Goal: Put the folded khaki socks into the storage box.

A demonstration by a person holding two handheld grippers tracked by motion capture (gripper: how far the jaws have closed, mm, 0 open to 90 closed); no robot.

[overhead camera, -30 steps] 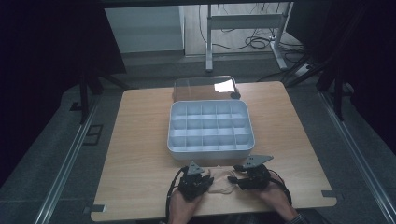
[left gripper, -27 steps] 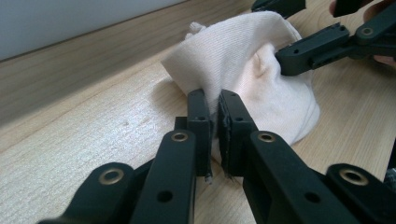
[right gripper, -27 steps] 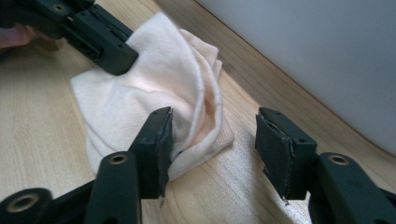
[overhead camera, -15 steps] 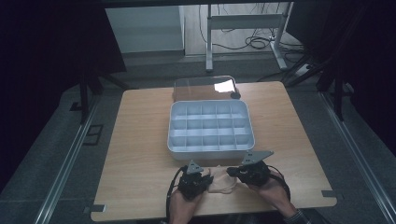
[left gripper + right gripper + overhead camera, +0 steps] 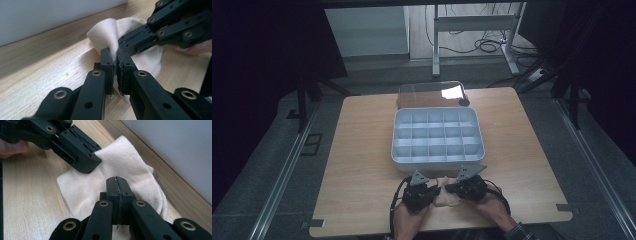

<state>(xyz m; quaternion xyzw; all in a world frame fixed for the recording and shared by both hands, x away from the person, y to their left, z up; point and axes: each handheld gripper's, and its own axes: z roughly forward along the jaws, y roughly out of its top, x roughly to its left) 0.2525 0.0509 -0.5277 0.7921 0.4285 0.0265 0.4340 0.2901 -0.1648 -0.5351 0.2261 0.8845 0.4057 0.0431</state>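
A cream cloth (image 5: 443, 194) lies crumpled on the desk (image 5: 362, 165), near its front edge and just in front of the grey tray (image 5: 438, 156), between the two hand-held grippers. In the left gripper view, the left hand-held gripper (image 5: 114, 65) is clenched on a raised fold of the cloth (image 5: 106, 35), which stands up from the wood like a small peak. In the right gripper view, the right hand-held gripper (image 5: 117, 185) has its jaws pressed tight together after just closing, a thread of fabric showing at their seam, with the cloth (image 5: 125, 162) spread beneath and beyond them; whether cloth is truly pinched there cannot be told for sure. Seen from above, the left hand-held gripper (image 5: 419, 192) and the right hand-held gripper (image 5: 468, 186) sit close together, each held in a hand, tips turned inward toward the cloth. The tray, divided into rows of small compartments, occupies the middle of the desk. Behind it, touching its far side, lies a clear lid (image 5: 422, 92).
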